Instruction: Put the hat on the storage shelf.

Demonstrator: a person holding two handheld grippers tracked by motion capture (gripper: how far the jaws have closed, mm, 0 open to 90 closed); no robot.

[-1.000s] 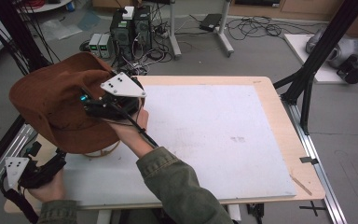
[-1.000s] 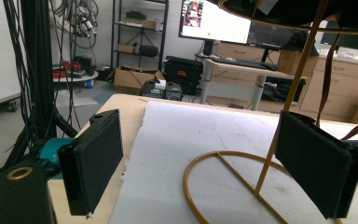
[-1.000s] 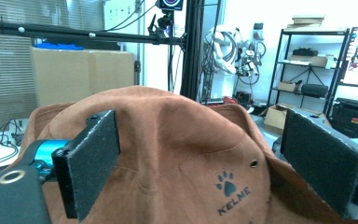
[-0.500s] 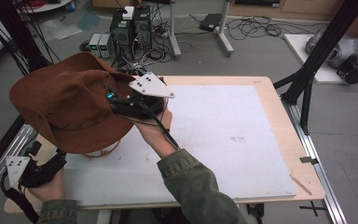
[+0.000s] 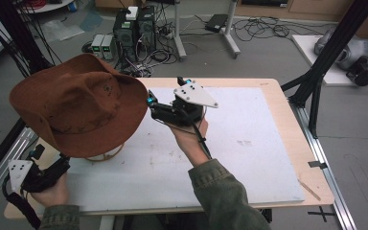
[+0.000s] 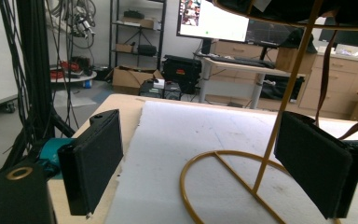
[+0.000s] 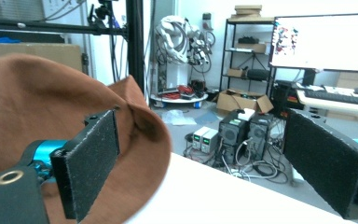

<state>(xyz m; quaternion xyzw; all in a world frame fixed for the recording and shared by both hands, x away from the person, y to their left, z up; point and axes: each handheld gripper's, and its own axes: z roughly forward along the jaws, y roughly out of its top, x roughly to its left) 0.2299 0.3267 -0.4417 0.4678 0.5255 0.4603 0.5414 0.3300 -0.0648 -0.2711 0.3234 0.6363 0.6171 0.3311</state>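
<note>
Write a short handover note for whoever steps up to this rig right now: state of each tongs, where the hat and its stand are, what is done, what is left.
Left tongs: open, low at the near left table corner, jaws either side of the yellow wire stand, not gripping it.
Right tongs: open, empty, beside the brim of the brown hat, apart from it.
The hat sits on the stand at the left of the white mat.
Done: hat appears hung on the stand.
Left: probably just draw both tongs clear; check the hat sits steady.
</note>
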